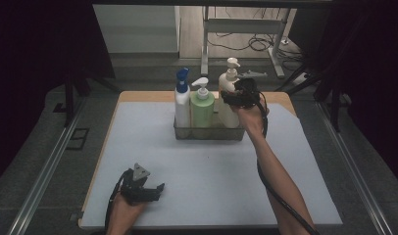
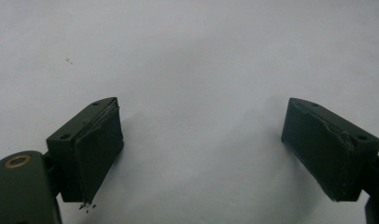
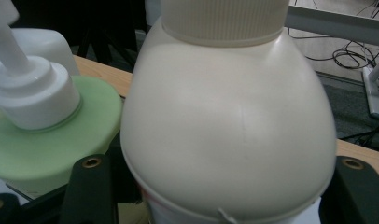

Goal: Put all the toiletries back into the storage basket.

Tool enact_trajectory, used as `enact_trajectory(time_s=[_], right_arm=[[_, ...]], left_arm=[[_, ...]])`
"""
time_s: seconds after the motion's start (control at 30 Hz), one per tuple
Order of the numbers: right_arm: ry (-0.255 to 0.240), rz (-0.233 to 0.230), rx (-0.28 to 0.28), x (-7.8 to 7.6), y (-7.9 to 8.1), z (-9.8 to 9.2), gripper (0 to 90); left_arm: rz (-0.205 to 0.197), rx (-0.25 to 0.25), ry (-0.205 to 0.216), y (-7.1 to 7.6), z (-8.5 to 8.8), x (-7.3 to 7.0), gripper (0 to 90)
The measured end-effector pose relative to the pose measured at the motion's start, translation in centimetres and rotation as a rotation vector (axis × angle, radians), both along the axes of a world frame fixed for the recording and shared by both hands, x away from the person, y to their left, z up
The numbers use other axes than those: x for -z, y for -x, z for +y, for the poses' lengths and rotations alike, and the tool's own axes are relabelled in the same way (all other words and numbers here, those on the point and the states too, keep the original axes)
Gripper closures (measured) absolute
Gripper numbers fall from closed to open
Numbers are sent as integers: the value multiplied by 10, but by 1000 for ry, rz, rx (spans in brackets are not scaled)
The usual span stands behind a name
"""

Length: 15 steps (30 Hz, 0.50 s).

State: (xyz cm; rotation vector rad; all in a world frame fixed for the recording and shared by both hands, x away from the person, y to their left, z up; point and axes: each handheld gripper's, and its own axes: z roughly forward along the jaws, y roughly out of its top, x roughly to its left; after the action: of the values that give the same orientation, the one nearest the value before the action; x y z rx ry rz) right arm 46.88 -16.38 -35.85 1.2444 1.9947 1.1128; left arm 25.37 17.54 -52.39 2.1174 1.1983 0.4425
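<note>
Right gripper [image 1: 235, 94] is reached out to the far edge of the tabletop [image 1: 138, 142], jaws clamped around the cream pump bottle [image 1: 228, 98] at the right end of the wire basket [image 1: 209, 132], next to green bottle [image 1: 202, 111] and white one [image 1: 182, 103]. Left gripper [image 1: 155, 190] rests wide open and empty near the front-left corner.

Scene dimly lit in high view; dark surround, pale grey table mat [image 1: 153, 147] evenly illuminated. Soft shadows cast beneath black jaws in left gripper view. Cream plastic pump bottle [image 3: 227, 121] rendered close, slightly soft, no glare.
</note>
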Motion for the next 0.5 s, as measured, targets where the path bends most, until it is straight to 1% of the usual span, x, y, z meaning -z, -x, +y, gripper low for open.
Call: enact_trajectory(time_s=[0.2, 0.5], right_arm=[[6, 12, -1, 8, -2, 1, 369], [16, 26, -8, 12, 0, 0, 369]], left_arm=[[0, 0, 0, 0, 0, 0, 123], [0, 0, 0, 0, 0, 0, 123]])
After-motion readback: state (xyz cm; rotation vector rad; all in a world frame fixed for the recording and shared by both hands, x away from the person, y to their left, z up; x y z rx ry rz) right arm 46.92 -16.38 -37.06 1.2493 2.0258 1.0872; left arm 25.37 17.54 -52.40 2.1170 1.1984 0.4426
